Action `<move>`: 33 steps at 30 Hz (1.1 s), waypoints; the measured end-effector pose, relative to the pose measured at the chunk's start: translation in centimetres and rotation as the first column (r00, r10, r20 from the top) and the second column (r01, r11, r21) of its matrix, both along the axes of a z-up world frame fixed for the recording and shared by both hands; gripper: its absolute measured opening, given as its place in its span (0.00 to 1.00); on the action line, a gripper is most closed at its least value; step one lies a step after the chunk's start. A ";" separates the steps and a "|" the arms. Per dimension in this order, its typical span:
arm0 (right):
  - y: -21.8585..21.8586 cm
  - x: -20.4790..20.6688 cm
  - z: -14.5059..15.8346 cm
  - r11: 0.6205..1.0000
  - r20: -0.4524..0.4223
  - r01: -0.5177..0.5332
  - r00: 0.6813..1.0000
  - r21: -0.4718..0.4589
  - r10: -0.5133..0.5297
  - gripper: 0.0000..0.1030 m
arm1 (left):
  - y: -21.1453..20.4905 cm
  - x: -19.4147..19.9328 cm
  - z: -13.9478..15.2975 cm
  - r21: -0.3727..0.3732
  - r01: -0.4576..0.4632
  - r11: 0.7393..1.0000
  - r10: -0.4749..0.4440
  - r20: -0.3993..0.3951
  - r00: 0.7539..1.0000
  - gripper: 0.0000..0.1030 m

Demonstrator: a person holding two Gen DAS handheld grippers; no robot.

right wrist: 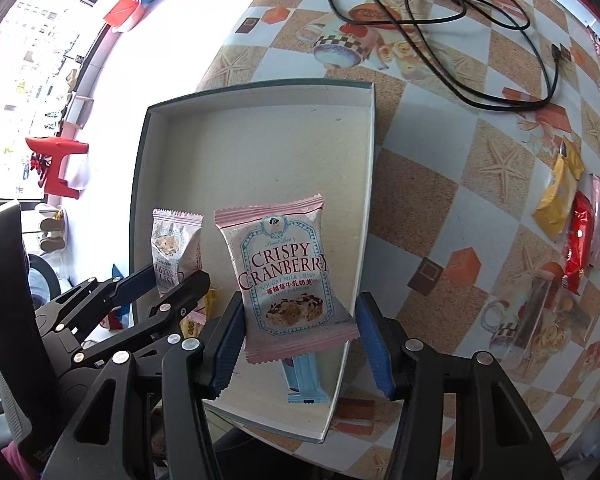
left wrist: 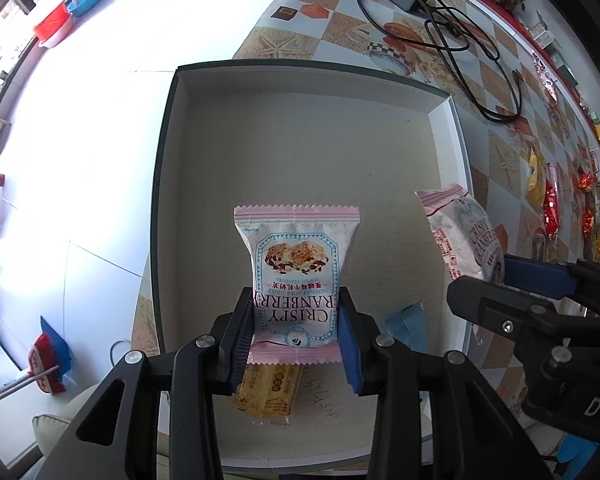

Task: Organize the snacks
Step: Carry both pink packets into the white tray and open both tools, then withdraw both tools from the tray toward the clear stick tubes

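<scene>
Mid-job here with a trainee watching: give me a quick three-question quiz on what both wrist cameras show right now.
1. True or false: the left gripper holds a pink Crispy Cranberry packet over the open box.
2. What does the right gripper hold? A) a red packet B) a second cranberry packet C) the black cable
3. Fill in: already lying in the box are a yellow packet and a light ____ packet.

Key: 1 true; 2 B; 3 blue.
</scene>
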State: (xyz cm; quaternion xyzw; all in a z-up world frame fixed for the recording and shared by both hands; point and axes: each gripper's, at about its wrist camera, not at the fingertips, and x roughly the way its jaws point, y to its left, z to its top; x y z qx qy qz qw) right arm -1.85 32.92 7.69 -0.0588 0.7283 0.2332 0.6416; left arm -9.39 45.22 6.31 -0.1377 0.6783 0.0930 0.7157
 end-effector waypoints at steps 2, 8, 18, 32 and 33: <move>0.4 -0.1 -0.2 1.000 -0.006 -0.003 1.000 -0.007 0.003 0.55 | 0.0 0.1 -0.2 -0.002 0.005 1.000 -0.005 -0.003 1.000 0.41; 1.2 -0.3 -1.3 1.000 -0.047 0.002 0.999 -0.020 -0.003 0.55 | -0.2 0.1 -0.6 0.015 0.026 1.000 -0.026 -0.017 1.000 0.56; -0.1 0.8 -0.9 0.998 -0.016 0.056 0.998 -0.034 -0.056 0.96 | -0.5 0.2 -0.3 0.034 0.024 0.999 -0.023 -0.036 0.999 0.77; -13.4 2.5 -3.3 0.910 -0.046 0.384 0.917 -0.158 -0.395 0.96 | -5.4 3.0 1.9 0.035 0.113 0.993 -0.112 -0.009 0.994 0.77; -14.8 2.4 -3.5 0.893 -0.049 0.419 0.901 -0.167 -0.432 0.96 | -6.0 3.2 2.0 0.033 0.124 0.992 -0.124 -0.006 0.992 0.77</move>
